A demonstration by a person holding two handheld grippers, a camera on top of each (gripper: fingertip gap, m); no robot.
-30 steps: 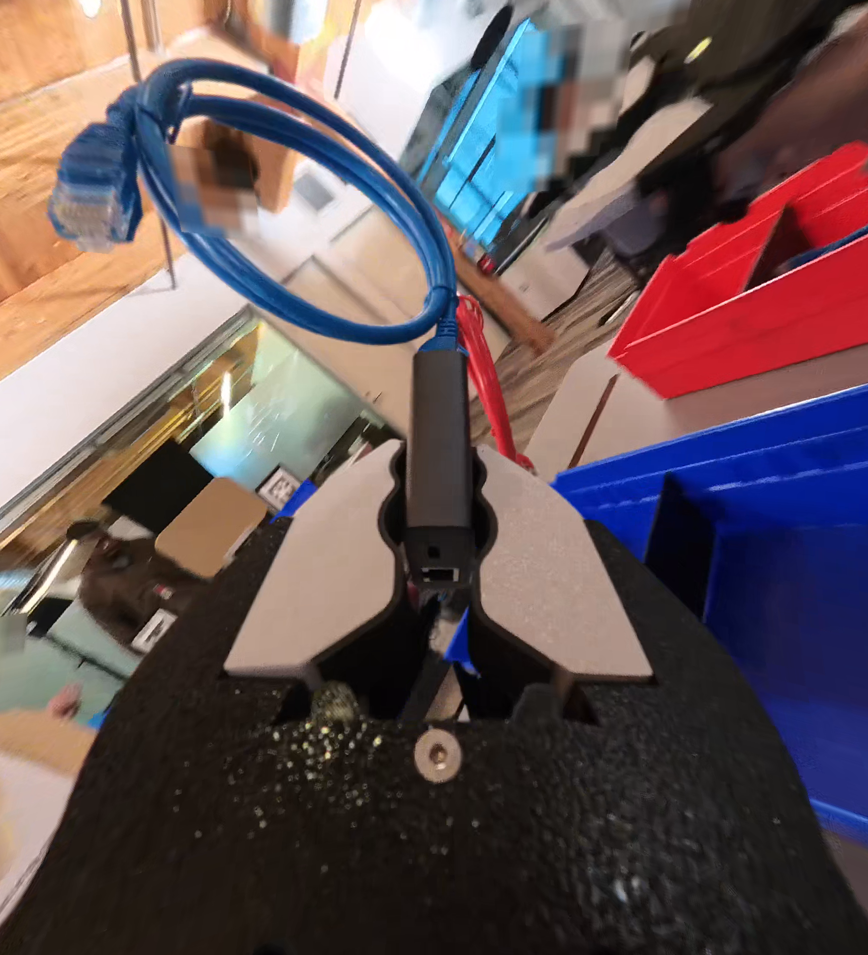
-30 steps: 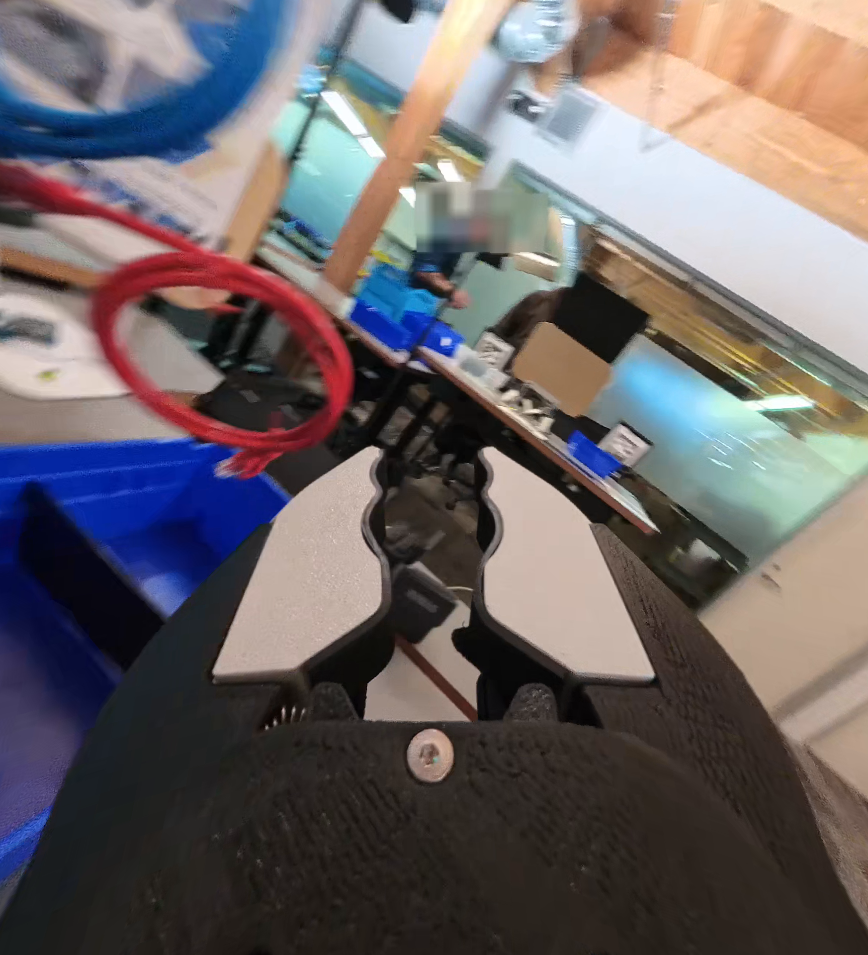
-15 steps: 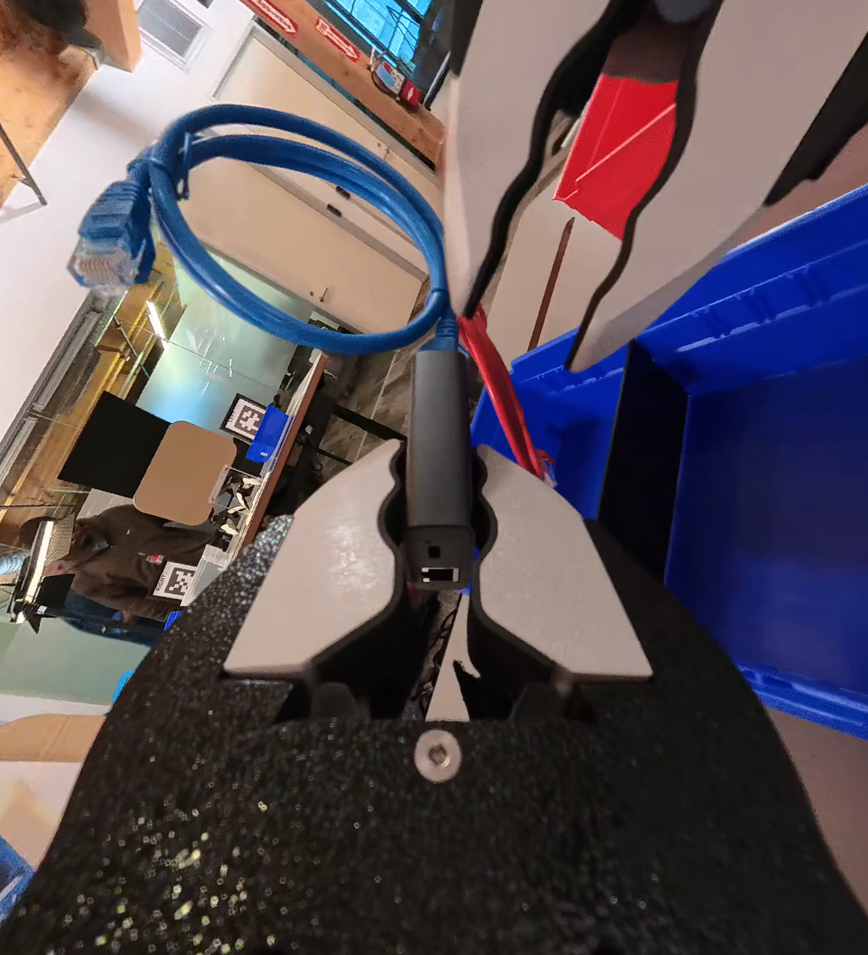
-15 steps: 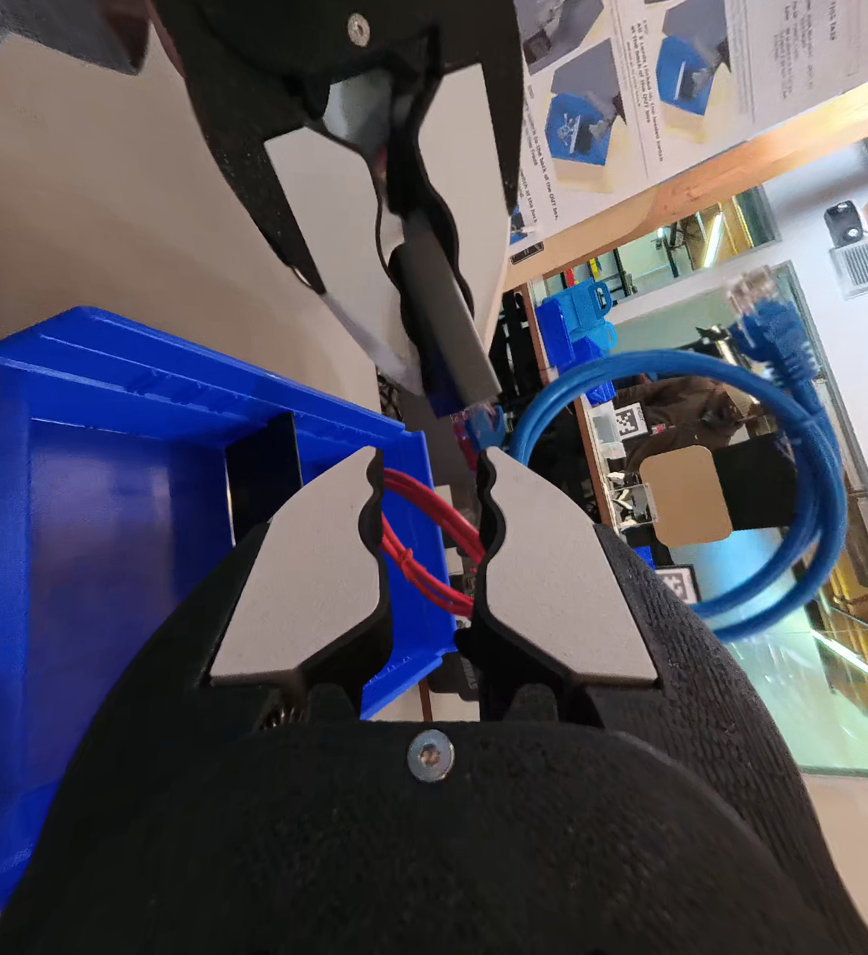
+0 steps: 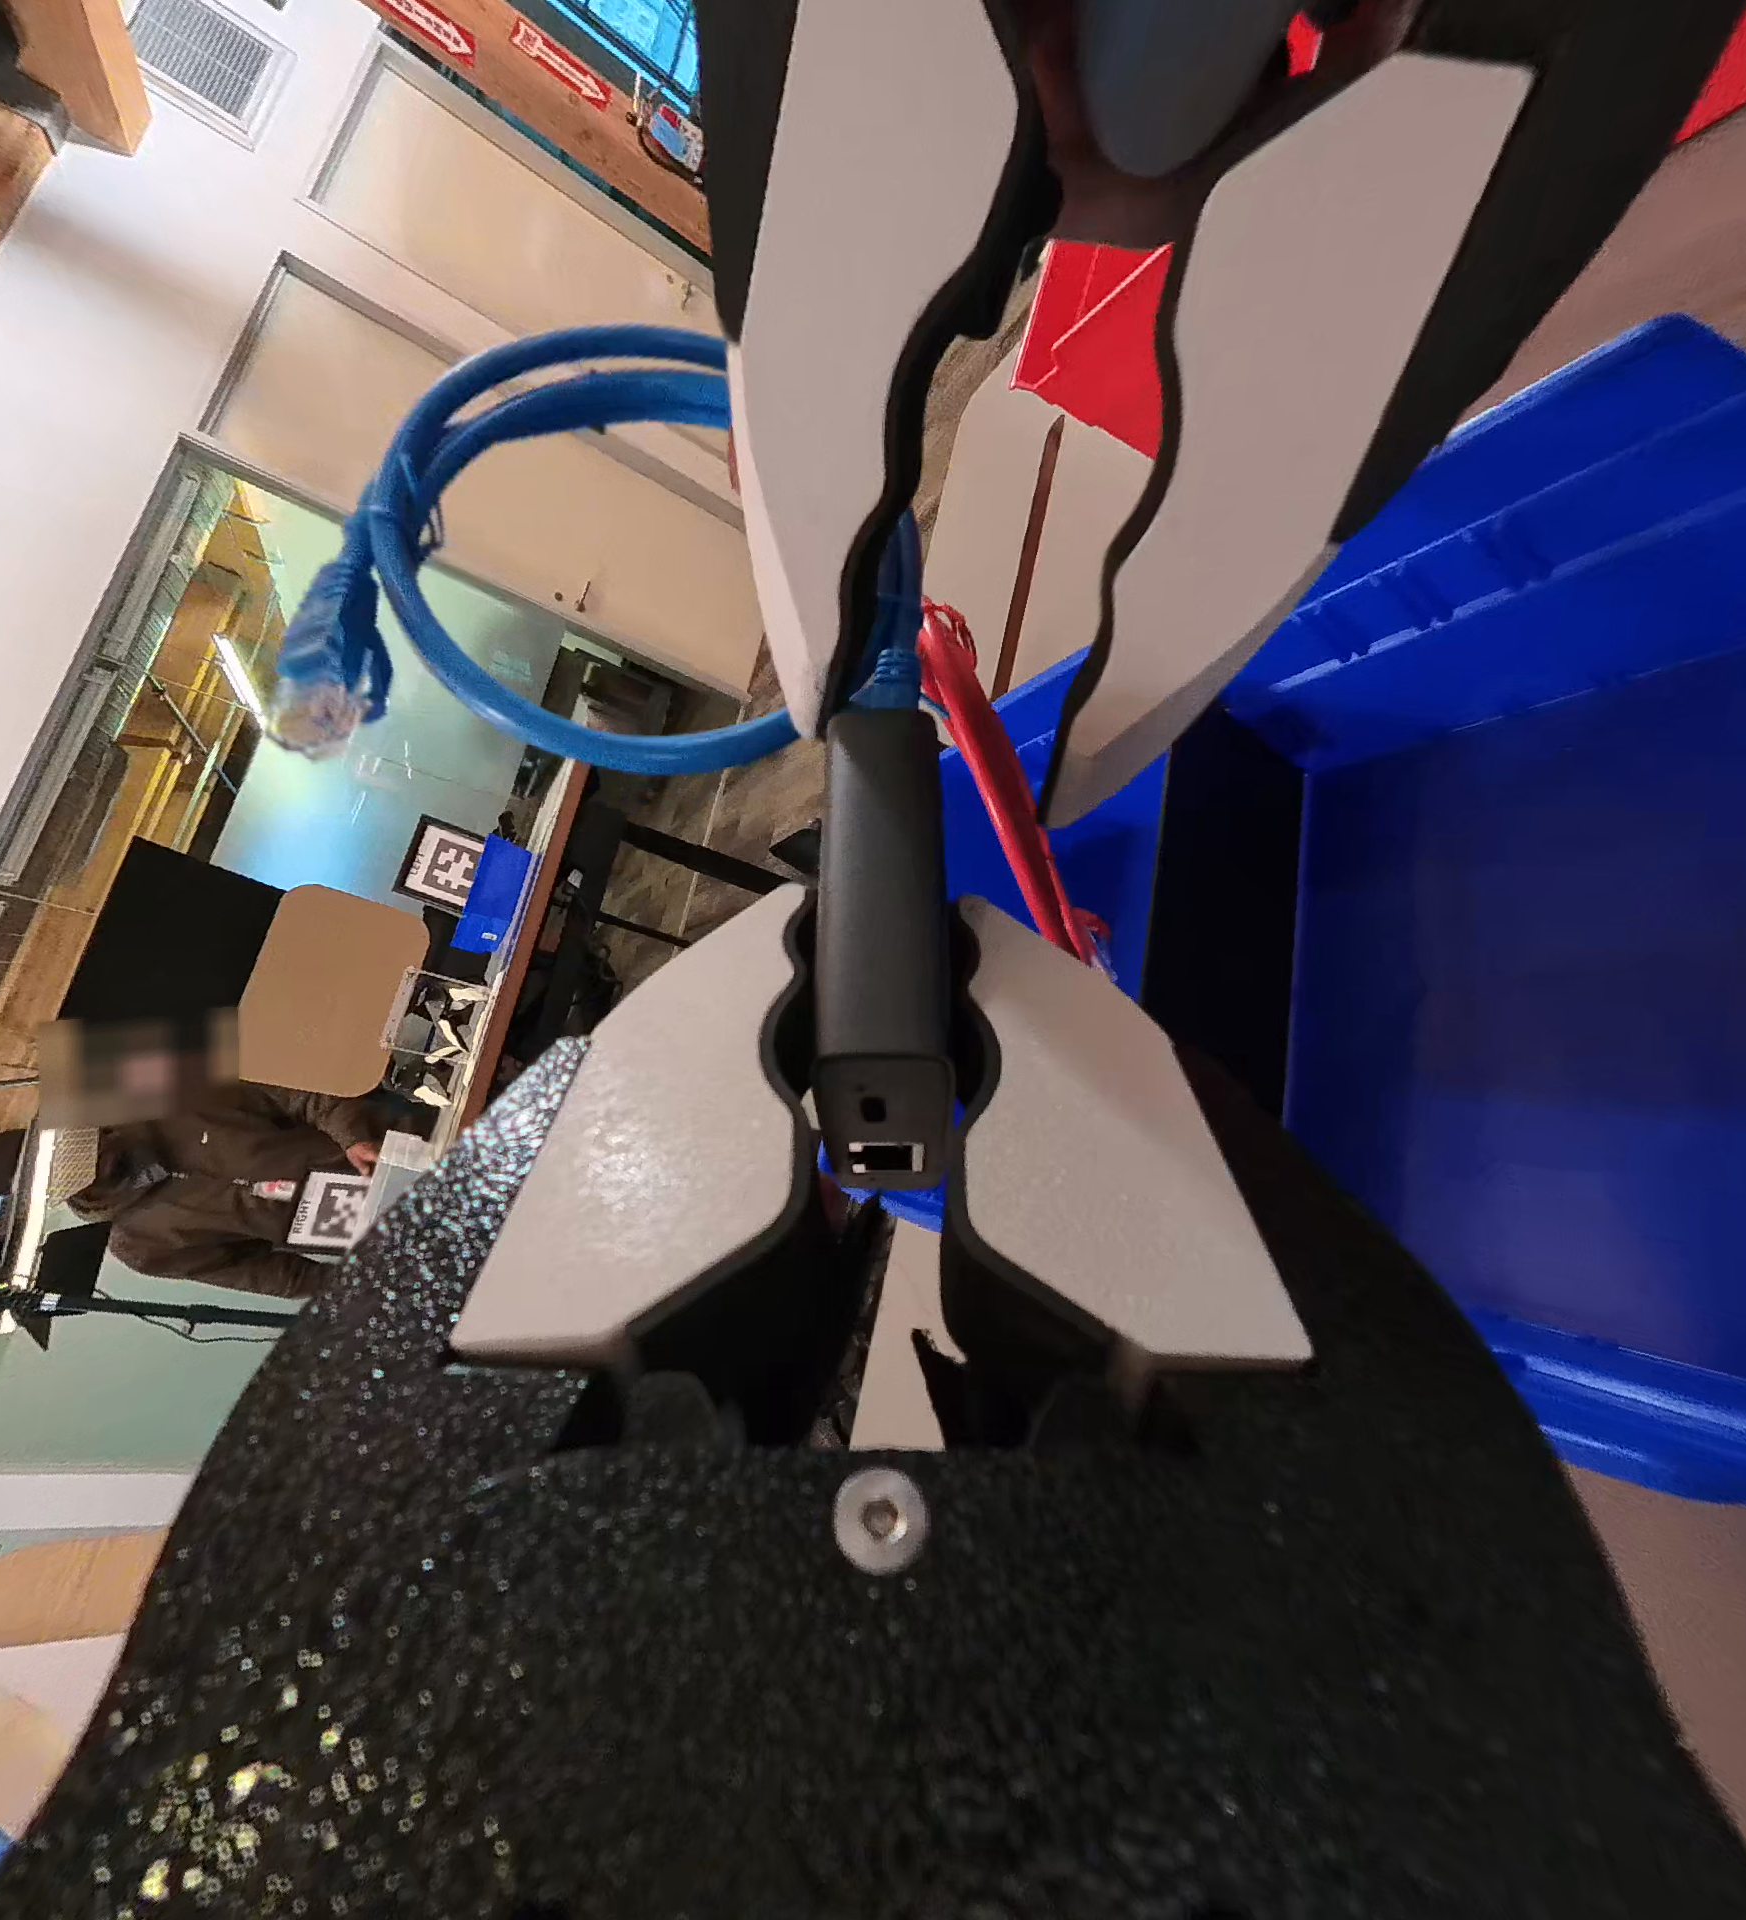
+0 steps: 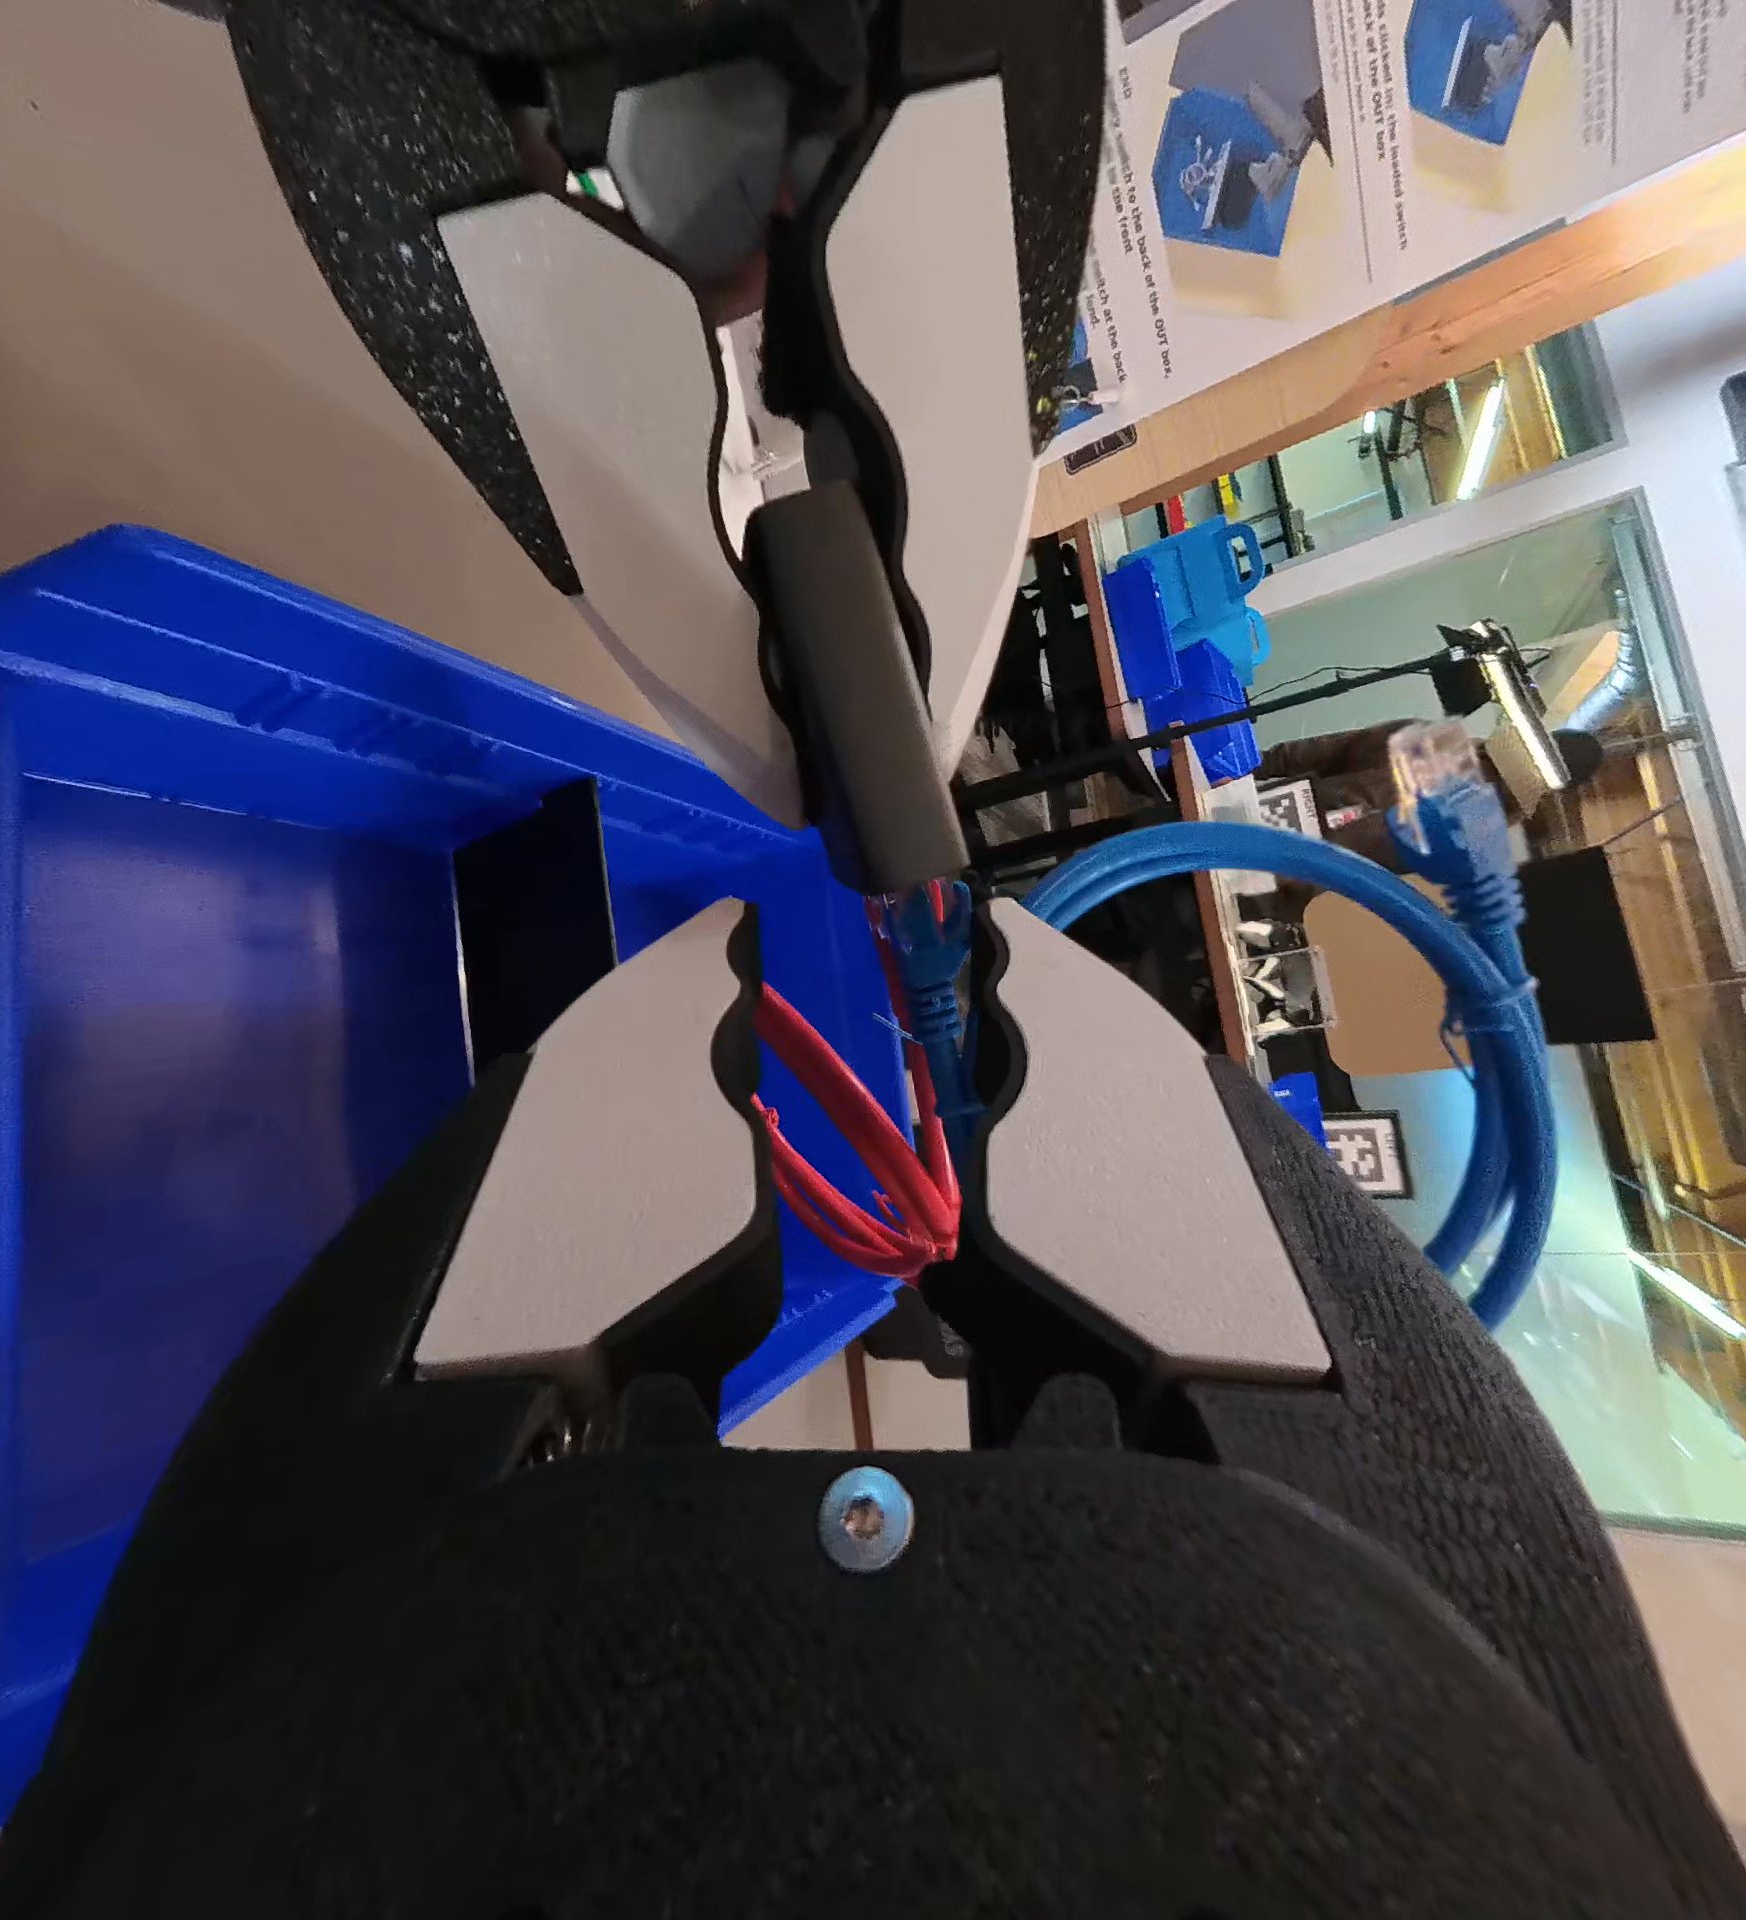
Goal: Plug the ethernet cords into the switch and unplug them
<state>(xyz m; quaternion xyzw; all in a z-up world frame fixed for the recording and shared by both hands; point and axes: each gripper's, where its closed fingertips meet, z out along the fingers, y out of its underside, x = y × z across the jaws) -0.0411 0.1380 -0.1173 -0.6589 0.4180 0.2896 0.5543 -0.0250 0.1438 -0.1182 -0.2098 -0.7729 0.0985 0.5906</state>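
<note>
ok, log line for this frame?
left gripper: shut on black adapter | right gripper: open around blue cable, red cable | blue bin alongside

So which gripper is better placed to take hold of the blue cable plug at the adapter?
Probably the right gripper: it is open, with the blue cable plug between its fingers. The left gripper is shut on the black adapter.

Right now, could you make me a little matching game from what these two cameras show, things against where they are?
Things:
1. black adapter
2. blue cable
3. red cable
4. blue bin

Places:
A. coiled between the open fingers of the right hand-held gripper
B. clamped in the left hand-held gripper
C. looping free in the air
D. behind both hand-held grippers

Pairs: 1-B, 2-C, 3-A, 4-D
</note>
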